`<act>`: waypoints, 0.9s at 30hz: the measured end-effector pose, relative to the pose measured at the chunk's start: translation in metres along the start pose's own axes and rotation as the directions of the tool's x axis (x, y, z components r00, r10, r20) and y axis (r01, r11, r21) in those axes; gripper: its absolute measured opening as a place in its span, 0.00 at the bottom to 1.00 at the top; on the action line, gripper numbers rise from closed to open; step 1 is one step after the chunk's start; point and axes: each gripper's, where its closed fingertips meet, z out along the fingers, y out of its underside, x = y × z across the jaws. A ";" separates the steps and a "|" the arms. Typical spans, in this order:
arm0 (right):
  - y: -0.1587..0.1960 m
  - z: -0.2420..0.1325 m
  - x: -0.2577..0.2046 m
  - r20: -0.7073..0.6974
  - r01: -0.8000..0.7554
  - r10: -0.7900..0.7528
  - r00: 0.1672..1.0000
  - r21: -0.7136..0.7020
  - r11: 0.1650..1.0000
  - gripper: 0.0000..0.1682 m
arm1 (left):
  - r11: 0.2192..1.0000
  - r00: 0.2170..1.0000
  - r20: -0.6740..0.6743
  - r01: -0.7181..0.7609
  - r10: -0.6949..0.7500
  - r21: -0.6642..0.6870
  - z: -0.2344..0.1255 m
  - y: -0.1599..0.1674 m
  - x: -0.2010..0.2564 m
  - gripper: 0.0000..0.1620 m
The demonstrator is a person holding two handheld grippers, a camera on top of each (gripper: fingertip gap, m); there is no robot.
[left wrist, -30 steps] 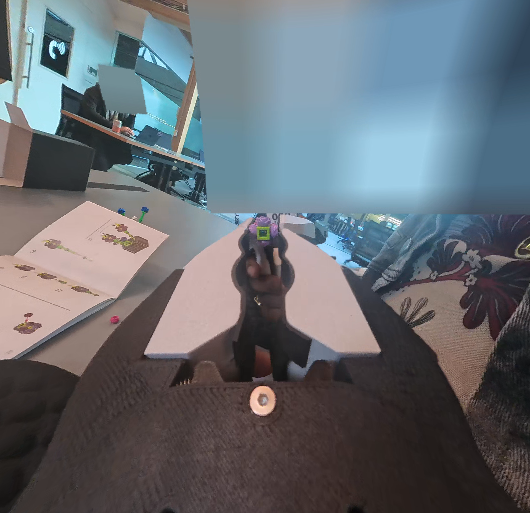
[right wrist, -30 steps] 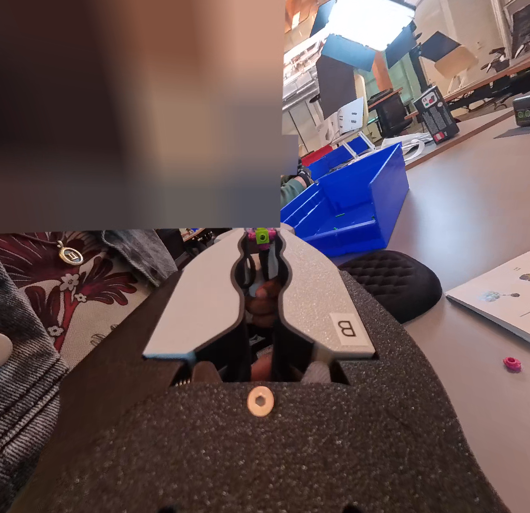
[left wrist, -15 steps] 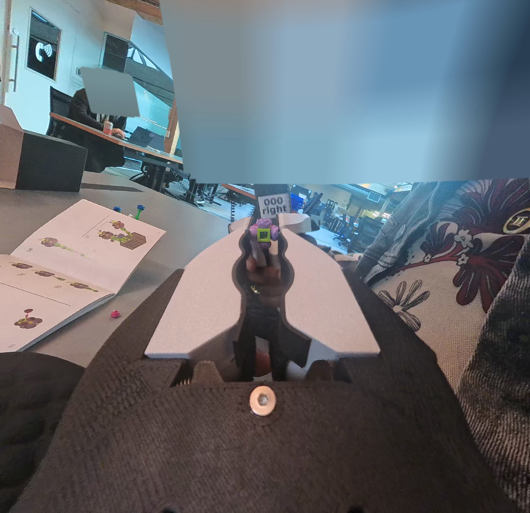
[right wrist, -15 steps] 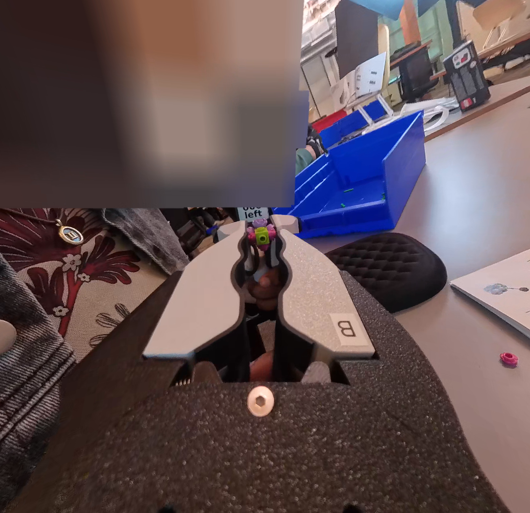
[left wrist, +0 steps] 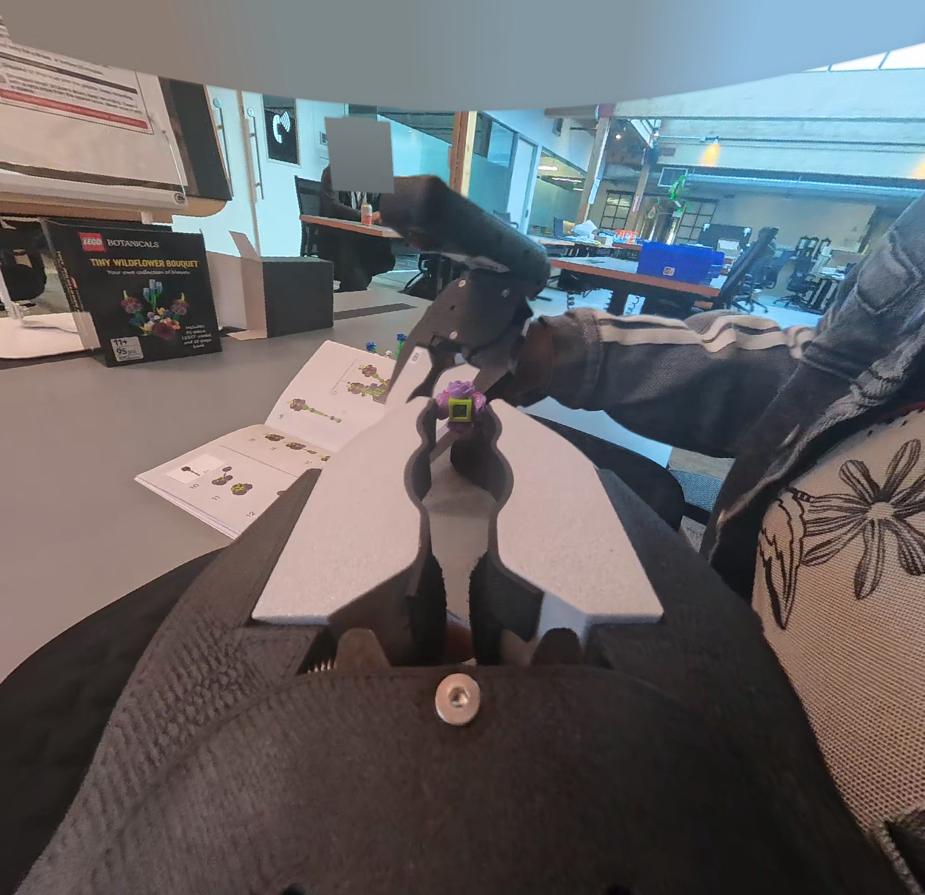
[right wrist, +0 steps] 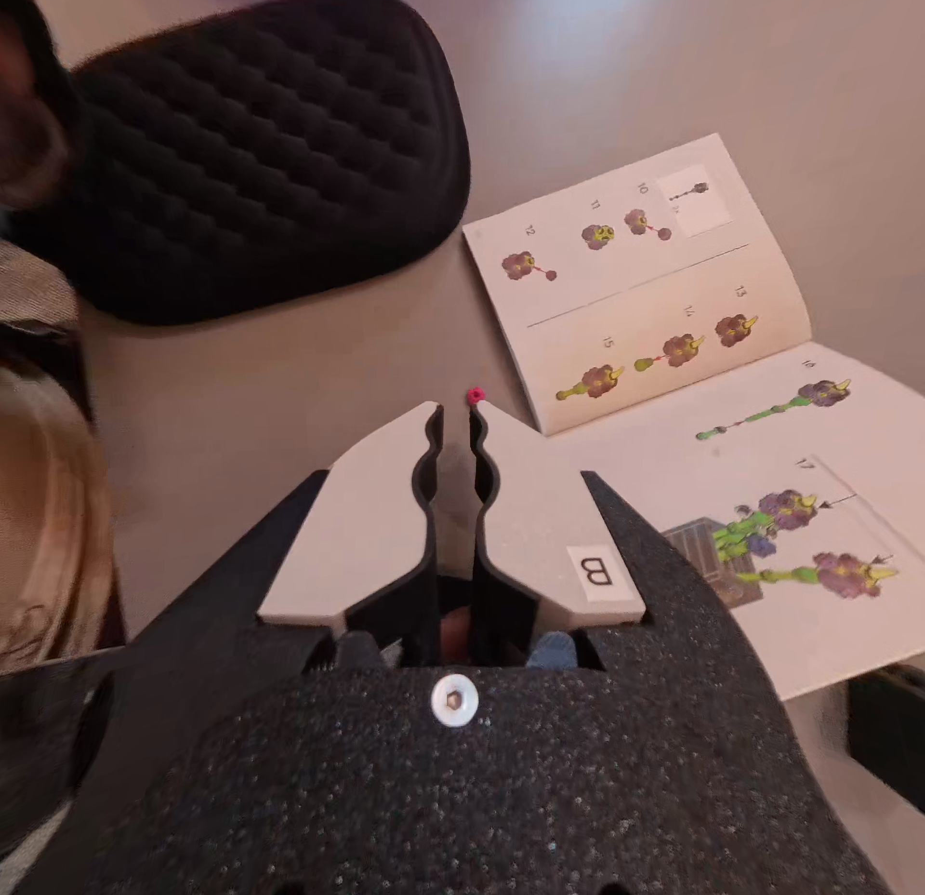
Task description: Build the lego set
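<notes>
My left gripper (left wrist: 459, 413) is shut on a small flower piece (left wrist: 460, 395), purple petals around a lime green block, and holds it up above the table. My right gripper (right wrist: 455, 410) is open by a narrow gap and empty. It points down at the grey table, and a tiny pink stud (right wrist: 475, 395) lies just beyond its right fingertip. In the left wrist view the right gripper (left wrist: 400, 395) shows just behind the flower piece, tilted down over the open instruction booklet (left wrist: 300, 440).
The booklet (right wrist: 701, 370) lies open right of the right gripper. A black padded rest (right wrist: 260, 155) lies at the far left. The black set box (left wrist: 145, 295), a grey carton (left wrist: 295, 295) and small blue flower stems (left wrist: 385, 342) stand farther back. The person's patterned top (left wrist: 851, 545) is at right. The tips of one gripper are about 12 cm away from the tips of the other.
My right gripper has come off the flower piece, opened a little and swung down to the table near the pink stud. My left gripper still holds the flower piece.
</notes>
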 end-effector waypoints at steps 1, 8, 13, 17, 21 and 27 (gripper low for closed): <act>0.001 0.003 0.003 -0.011 0.013 -0.013 1.000 -0.017 1.000 0.06 | 1.000 1.000 -0.004 0.003 -0.003 0.000 0.000 0.000 0.000 0.10; 0.002 0.011 0.007 -0.032 0.057 -0.059 0.998 -0.058 0.997 0.05 | 1.000 0.999 -0.030 0.025 -0.026 -0.016 0.002 0.003 0.001 0.10; 0.004 0.014 0.007 -0.028 0.060 -0.062 0.998 -0.065 0.996 0.05 | 0.999 0.999 -0.030 0.040 -0.041 -0.013 0.002 0.002 -0.001 0.10; 0.005 0.015 0.007 -0.030 0.066 -0.068 0.997 -0.063 0.996 0.05 | 0.999 0.999 -0.028 0.038 -0.039 -0.019 0.002 0.003 -0.001 0.10; 0.006 0.017 0.007 -0.039 0.072 -0.074 0.996 -0.061 0.996 0.03 | 0.999 0.999 -0.027 0.042 -0.042 -0.019 0.002 0.003 -0.002 0.10; 0.005 0.017 0.008 -0.045 0.071 -0.073 0.996 -0.047 0.996 0.03 | 0.999 0.999 -0.025 0.035 -0.036 -0.028 0.004 0.004 -0.002 0.10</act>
